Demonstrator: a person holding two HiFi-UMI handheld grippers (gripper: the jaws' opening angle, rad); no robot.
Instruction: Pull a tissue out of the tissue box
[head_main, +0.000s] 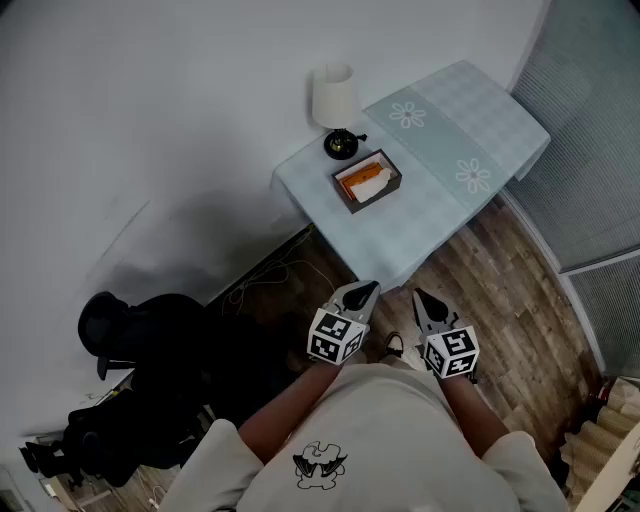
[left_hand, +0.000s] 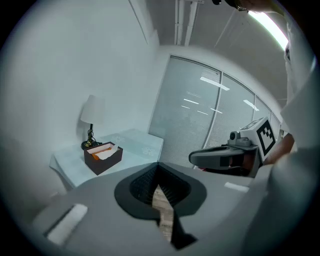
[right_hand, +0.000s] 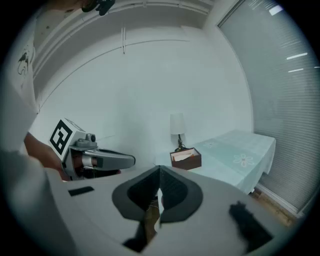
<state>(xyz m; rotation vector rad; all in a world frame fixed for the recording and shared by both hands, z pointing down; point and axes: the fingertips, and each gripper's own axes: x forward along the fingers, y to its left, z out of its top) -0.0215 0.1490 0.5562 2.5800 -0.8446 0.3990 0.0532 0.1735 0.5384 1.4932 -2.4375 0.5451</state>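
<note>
A dark brown tissue box (head_main: 367, 181) with an orange lining and a white tissue showing at its top sits on a small table (head_main: 440, 160) covered by a pale blue checked cloth. The same tissue box (left_hand: 103, 156) appears far off in the left gripper view and as the tissue box (right_hand: 186, 158) in the right gripper view. My left gripper (head_main: 365, 292) and right gripper (head_main: 422, 300) are held side by side close to my body, well short of the table. Both have their jaws closed together with nothing between them.
A white-shaded lamp (head_main: 336, 110) on a black base stands at the table's back corner beside the box. A black office chair (head_main: 150, 360) is at the lower left, cables lie on the wood floor (head_main: 520, 300), and a glass partition with blinds (head_main: 590, 130) runs along the right.
</note>
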